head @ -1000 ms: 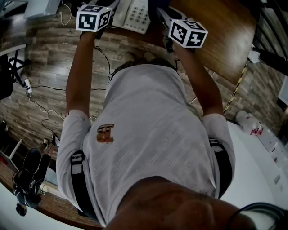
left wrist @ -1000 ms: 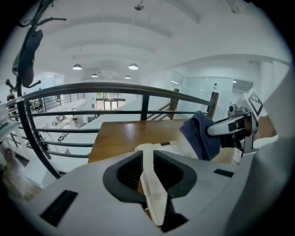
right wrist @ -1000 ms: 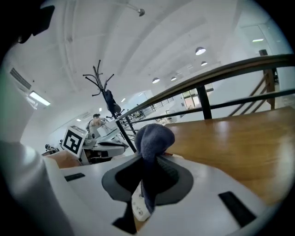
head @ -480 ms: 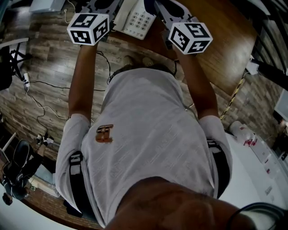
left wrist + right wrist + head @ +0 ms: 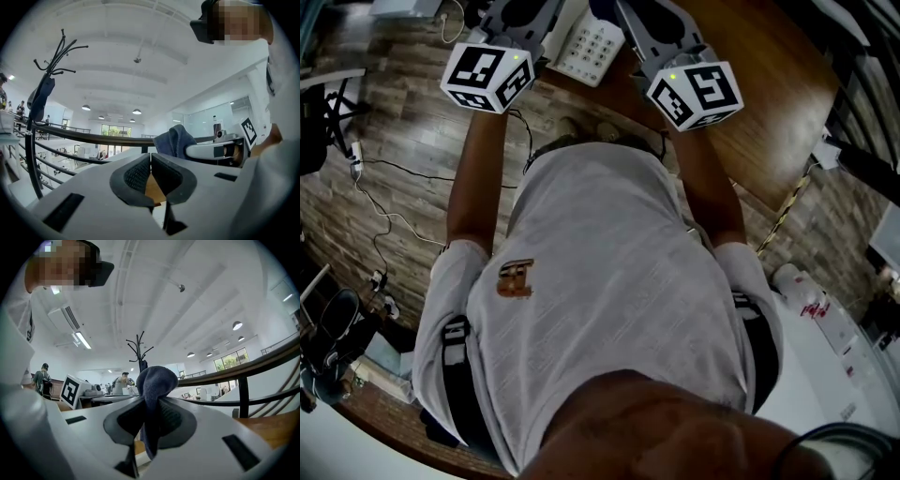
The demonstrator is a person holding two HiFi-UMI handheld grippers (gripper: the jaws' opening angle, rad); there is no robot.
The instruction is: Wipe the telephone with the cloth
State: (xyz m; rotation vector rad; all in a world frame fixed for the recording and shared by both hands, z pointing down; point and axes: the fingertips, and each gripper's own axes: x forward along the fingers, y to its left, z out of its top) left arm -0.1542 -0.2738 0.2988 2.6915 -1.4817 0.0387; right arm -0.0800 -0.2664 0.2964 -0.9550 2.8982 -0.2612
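Telephone part-hidden between left tool, right tool

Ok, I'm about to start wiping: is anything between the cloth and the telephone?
Nothing visible. The right tongs grip the cloth, right beside the telephone in the head view; the tips themselves run off that view's top edge.

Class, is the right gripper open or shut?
Shut on the cloth: the right gripper pinches it between both jaws, with a bunch bulging above them.
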